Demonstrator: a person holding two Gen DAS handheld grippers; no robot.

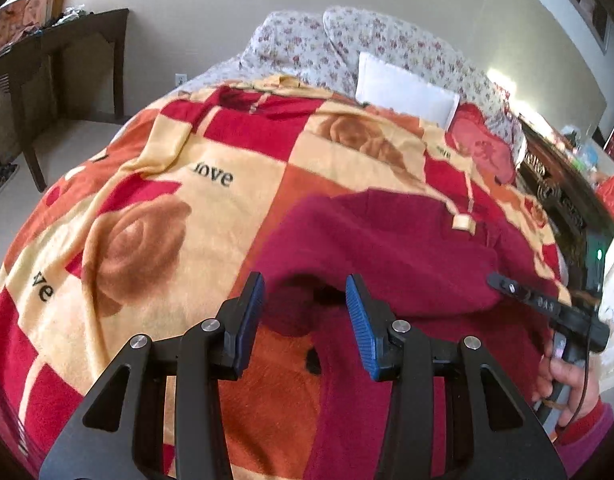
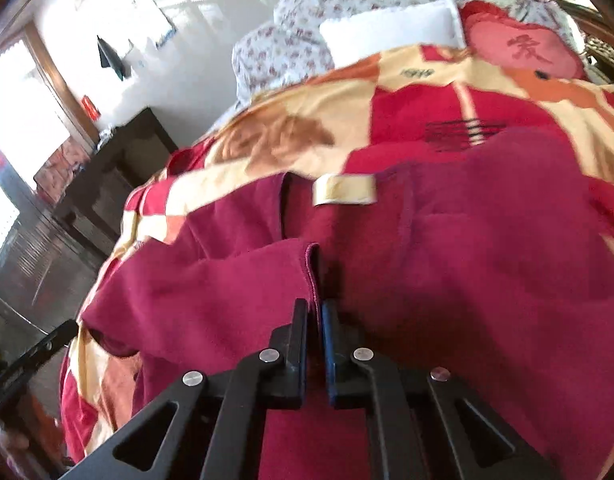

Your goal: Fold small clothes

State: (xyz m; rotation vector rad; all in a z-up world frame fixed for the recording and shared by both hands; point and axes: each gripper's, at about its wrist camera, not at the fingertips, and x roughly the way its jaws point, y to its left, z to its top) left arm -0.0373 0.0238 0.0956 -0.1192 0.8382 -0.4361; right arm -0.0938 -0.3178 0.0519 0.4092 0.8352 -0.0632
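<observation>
A dark red fleece garment [image 1: 387,248] lies spread on a red, cream and orange rose blanket [image 1: 155,184], with a cream label [image 2: 344,189] near its collar. My left gripper [image 1: 305,294] hovers open over the garment's near edge, and its blue pads [image 1: 357,308] stand apart with a raised fold beyond them, untouched. My right gripper [image 2: 316,312] is shut on a hemmed edge of the garment [image 2: 467,240], which rises as a thin seam from between the pads. In the left wrist view the right gripper comes in from the right, held by a hand [image 1: 567,384].
Floral pillows [image 1: 347,36], a white pillow [image 1: 403,92] and a red cushion [image 1: 483,148] lie at the bed's far end. A dark wooden table [image 1: 63,52] stands left of the bed. Dark carved furniture [image 1: 555,196] runs along the right side.
</observation>
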